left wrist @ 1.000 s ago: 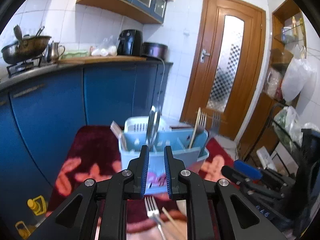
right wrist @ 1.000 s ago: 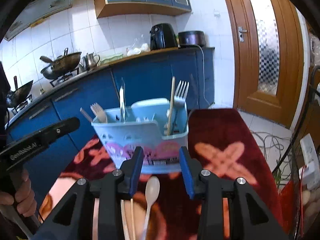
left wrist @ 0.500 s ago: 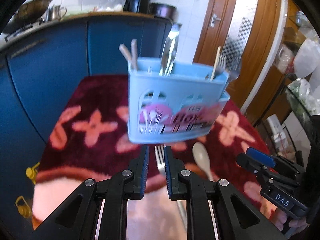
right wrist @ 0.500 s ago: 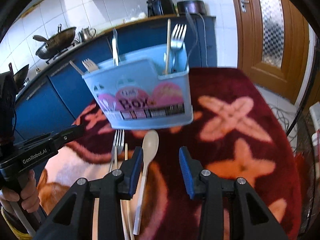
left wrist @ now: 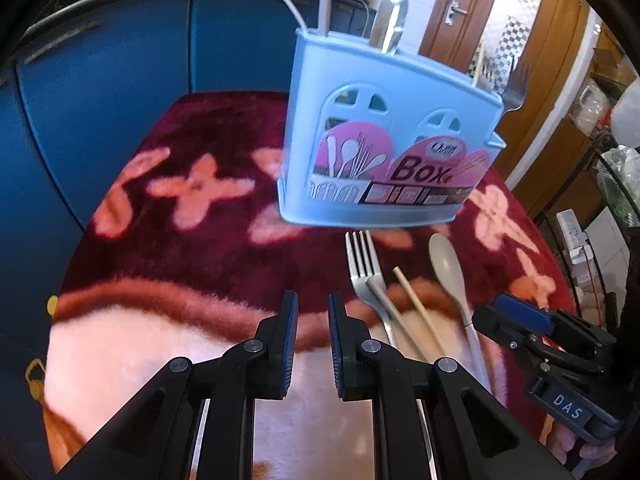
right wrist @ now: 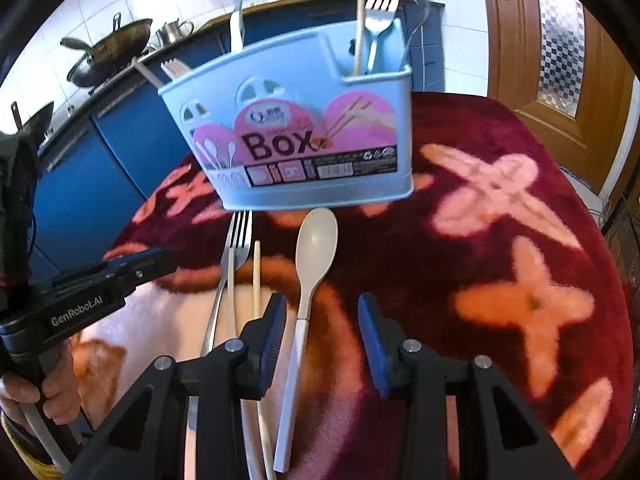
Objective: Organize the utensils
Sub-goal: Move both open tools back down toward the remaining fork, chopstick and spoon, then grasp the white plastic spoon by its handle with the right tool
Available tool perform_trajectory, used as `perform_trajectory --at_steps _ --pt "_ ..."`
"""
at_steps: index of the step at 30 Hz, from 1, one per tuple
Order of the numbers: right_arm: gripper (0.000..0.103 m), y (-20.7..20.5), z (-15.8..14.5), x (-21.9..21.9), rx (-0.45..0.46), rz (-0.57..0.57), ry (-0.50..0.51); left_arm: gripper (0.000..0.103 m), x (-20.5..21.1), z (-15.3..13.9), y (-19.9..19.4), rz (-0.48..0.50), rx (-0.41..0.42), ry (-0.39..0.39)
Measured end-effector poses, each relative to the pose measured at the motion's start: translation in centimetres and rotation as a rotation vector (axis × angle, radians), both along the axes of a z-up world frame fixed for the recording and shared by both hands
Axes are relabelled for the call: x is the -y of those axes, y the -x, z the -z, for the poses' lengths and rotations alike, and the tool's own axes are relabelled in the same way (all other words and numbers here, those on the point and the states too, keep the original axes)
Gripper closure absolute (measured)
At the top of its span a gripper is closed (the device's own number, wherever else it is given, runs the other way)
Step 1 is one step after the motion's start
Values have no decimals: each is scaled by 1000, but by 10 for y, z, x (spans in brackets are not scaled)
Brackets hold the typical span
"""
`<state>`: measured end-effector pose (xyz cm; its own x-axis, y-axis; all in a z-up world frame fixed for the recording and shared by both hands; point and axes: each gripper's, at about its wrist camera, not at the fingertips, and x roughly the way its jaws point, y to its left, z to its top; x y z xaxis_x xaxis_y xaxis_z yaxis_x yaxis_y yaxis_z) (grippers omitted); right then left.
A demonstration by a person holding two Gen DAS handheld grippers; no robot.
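Spoon (right wrist: 316,240) lies between the wide-open, empty right gripper (right wrist: 322,344), seemingly untouched.

A dark red blanket (right wrist: 500,152) with pink cross shapes carries a blue utensil box (right wrist: 296,140); before it lie a fork (right wrist: 234,248), two chopsticks (right wrist: 256,280) and a beige spoon (right wrist: 312,256).

One fork (right wrist: 237,240), two chopsticks (right wrist: 256,280) and one spoon (right wrist: 314,248) are lying on the blanket (right wrist: 500,240), in front of one blue box (right wrist: 296,132). Standing in the box are one fork (right wrist: 380,4) and one chopstick (right wrist: 360,20) at its right end, and further handles at its left end, too unclear to count.
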<state>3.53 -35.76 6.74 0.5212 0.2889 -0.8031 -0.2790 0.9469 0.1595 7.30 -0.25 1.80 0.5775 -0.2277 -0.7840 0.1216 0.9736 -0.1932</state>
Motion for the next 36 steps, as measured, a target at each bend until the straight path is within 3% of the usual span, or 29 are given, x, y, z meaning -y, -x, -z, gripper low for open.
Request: perform_trajectory --at_steps 3,11,19,24,29,36 --pt "62 -2 12 -6 -32 -18 15 88 -2 4 -1 -5 -14 4" --pt "62 -6 15 -7 -10 -16 8 88 -5 11 -5 -14 -39 7" --pt "80 -7 16 0 8 6 10 88 -6 13 -8 -22 -46 12" --pt "95 -10 14 12 -6 36 -39 88 -6 12 -8 -25 -47 14" --pt "96 -13 12 28 -32 75 -107 88 -6 12 -8 -25 -46 13" --pt "96 -7 -4 47 23 110 -108 88 -2 7 -3 8 -52 36"
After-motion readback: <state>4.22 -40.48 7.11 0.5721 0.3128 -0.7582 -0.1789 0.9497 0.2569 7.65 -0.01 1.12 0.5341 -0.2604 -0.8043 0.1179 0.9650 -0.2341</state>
